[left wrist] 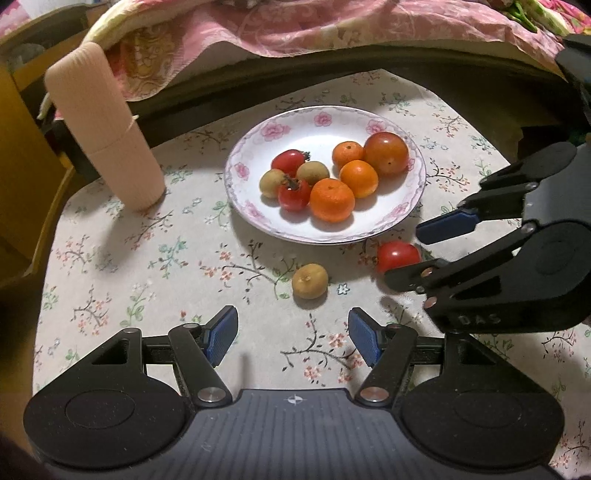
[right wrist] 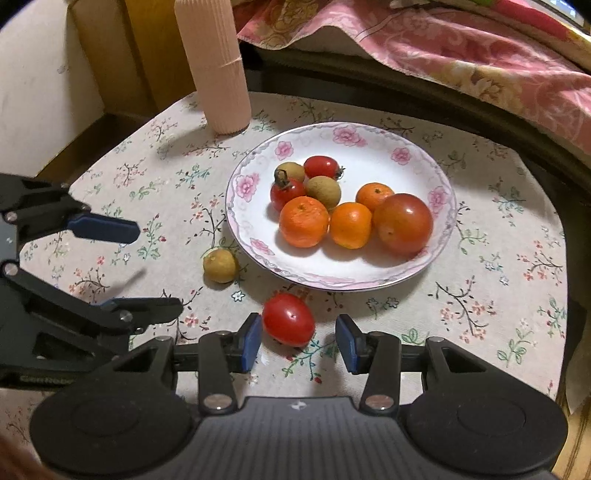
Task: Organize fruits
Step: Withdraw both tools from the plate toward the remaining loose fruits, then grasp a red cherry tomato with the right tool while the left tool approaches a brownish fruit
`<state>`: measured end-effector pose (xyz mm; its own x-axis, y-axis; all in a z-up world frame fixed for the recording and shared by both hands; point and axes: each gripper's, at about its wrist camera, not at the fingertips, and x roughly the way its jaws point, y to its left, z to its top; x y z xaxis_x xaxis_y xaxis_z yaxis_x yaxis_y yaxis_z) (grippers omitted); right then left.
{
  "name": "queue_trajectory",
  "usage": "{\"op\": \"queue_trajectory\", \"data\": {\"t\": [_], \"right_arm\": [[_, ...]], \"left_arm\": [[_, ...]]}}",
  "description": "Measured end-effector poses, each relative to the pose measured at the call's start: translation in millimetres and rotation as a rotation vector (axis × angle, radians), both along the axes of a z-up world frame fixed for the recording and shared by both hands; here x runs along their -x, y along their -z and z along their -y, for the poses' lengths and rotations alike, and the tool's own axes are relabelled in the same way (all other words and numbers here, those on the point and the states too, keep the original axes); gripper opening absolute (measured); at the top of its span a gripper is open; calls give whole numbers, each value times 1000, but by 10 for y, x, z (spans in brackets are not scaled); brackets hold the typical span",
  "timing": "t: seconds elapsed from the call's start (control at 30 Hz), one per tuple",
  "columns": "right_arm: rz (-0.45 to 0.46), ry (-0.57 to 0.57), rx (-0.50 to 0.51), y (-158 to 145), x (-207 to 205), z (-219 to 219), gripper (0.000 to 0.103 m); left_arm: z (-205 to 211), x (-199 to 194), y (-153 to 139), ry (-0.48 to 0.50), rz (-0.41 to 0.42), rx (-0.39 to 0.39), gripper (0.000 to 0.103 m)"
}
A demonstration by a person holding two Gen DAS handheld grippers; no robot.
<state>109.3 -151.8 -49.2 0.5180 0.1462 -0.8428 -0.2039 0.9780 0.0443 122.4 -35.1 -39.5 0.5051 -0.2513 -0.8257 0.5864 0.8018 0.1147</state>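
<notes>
A white floral plate [left wrist: 325, 122] [right wrist: 369, 136] holds several fruits: oranges, red tomatoes, brownish longans and one large tomato [left wrist: 386, 152] [right wrist: 402, 222]. On the cloth in front of the plate lie a loose red tomato [left wrist: 397, 255] [right wrist: 288, 319] and a loose longan [left wrist: 309, 281] [right wrist: 220, 265]. My right gripper [right wrist: 298, 338] [left wrist: 408, 251] is open, its pads either side of the loose tomato, apart from it. My left gripper [left wrist: 293, 334] [right wrist: 155, 266] is open and empty, just short of the loose longan.
A tall pink ribbed cylinder [left wrist: 105, 129] [right wrist: 216, 62] stands left of the plate. The floral tablecloth [left wrist: 147, 258] covers a small table. A dark bed frame with pink bedding [left wrist: 295, 26] lies behind. A yellow-brown cabinet [left wrist: 14, 147] is at the left.
</notes>
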Motion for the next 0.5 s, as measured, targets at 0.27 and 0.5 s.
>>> {"op": "queue_trajectory", "data": {"t": [0.27,0.5], "right_arm": [[-24,-39,-6,52,-61,-26,35],[-36,-46,-16,21,-19,40,32]], "left_arm": [[19,-61,79,15,-6,-1,72],[61,-157,123,20,-9,14,65]]}}
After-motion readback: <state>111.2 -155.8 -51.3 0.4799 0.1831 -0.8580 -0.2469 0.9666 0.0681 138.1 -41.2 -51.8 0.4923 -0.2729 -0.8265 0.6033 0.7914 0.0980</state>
